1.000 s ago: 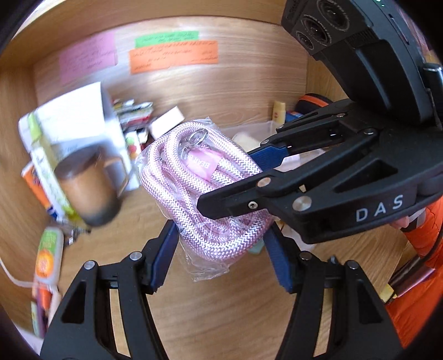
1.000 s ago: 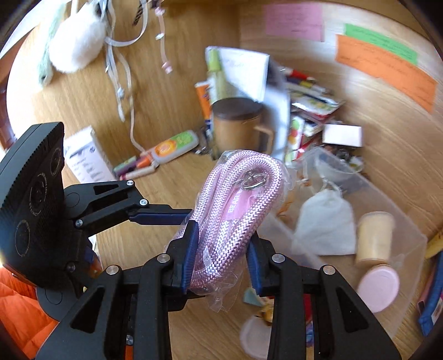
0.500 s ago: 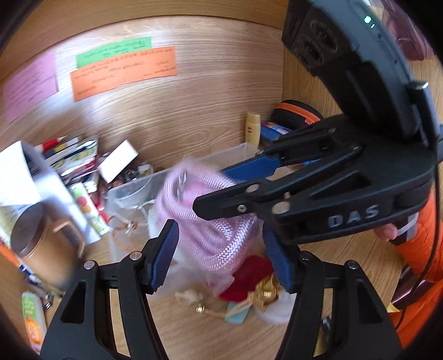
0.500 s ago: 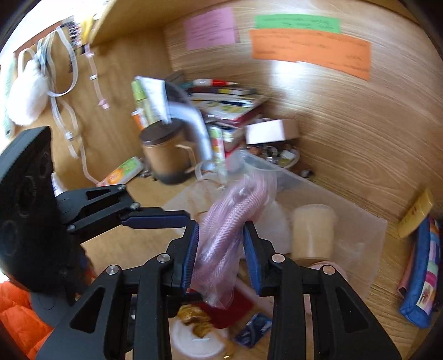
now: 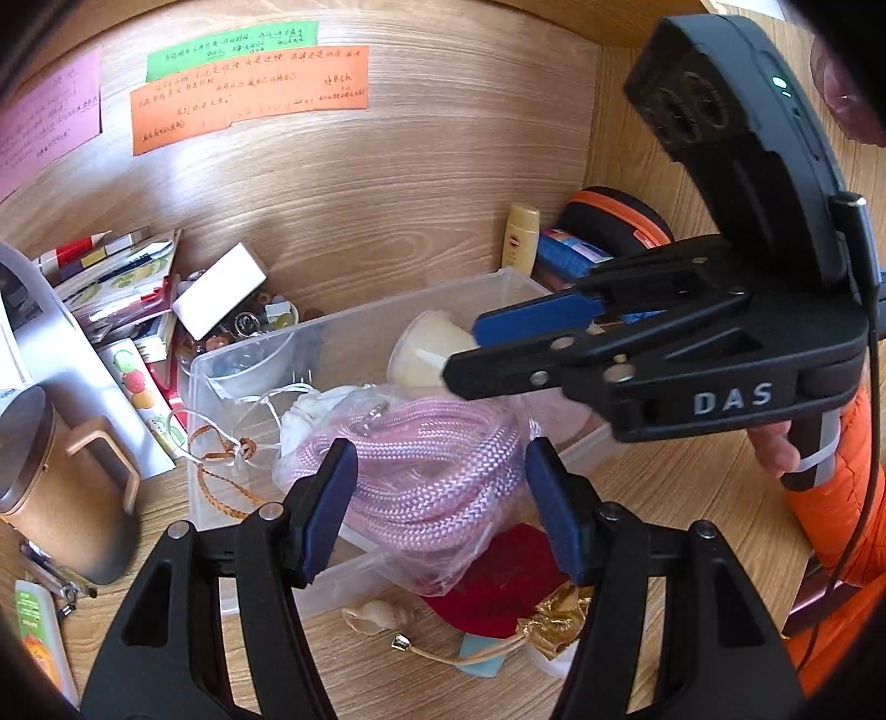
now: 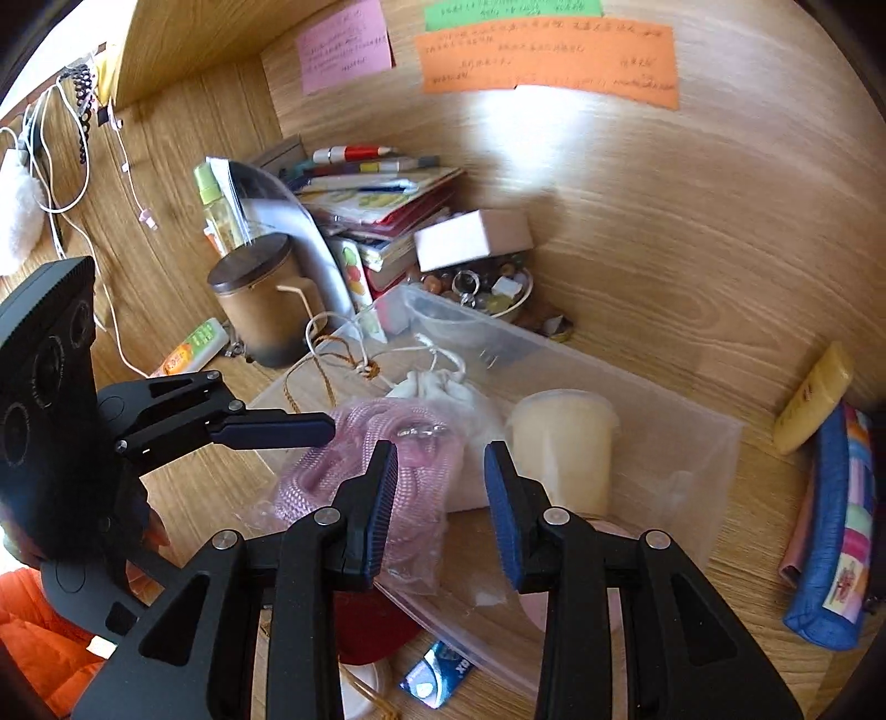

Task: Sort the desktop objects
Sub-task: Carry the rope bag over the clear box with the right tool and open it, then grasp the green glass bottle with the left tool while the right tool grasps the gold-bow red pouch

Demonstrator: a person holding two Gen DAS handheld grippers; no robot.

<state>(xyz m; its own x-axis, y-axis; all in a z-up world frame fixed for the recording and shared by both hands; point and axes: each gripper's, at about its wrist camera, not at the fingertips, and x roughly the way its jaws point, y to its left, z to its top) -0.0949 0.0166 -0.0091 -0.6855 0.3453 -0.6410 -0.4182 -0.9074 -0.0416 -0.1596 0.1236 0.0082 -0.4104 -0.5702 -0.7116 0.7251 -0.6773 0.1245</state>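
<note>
Bagged pink rope (image 5: pixel 437 482) now lies in clear tub (image 5: pixel 249 346) beside cup (image 5: pixel 423 354); right tool (image 6: pixel 441 451) narrow, left tool (image 5: pixel 443 451) half-open.

We look into a wooden desk alcove: a back wall (image 6: pixel 637 232) of pale wood grain, a side panel (image 6: pixel 166 166) at the left and a shelf (image 6: pixel 183 50) overhead. Pink (image 6: pixel 343 44), green (image 6: pixel 512 8) and orange notes (image 6: pixel 548 61) are stuck to the wall. Bright daylight glares off the wood above the tabletop (image 5: pixel 692 487).
</note>
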